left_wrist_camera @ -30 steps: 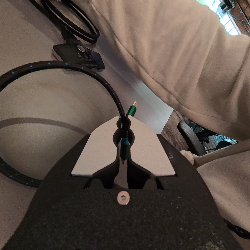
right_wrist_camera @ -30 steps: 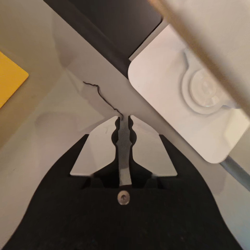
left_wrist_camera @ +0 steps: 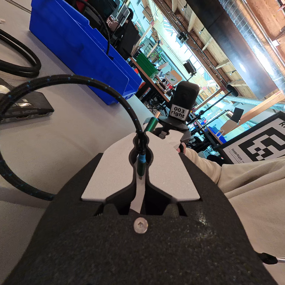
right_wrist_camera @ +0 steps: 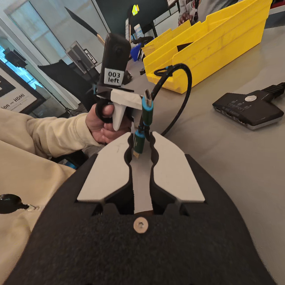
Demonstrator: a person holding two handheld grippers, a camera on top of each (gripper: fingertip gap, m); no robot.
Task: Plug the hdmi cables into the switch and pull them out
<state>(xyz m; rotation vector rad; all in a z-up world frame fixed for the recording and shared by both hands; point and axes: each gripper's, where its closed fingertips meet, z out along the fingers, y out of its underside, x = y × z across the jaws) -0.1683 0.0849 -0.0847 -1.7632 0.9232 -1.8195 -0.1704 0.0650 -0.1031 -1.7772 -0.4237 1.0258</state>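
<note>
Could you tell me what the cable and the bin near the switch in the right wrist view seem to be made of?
Cable: black braided fabric sleeve with blue flecks, judging by its woven texture. Bin: likely rigid yellow plastic, smooth with a slight sheen and moulded edges.

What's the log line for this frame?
phase: pre-insertion | left gripper: shut on HDMI cable | right gripper: open, fingers either side of green plug | switch: on table, visible ports empty

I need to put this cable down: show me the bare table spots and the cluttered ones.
Bare grey table lies between the right gripper and the HDMI switch, near the yellow bin. Another patch sits between the switch, the blue bin and the braided cable loop. Crowded: around the left gripper, where both green plugs hang.
</note>
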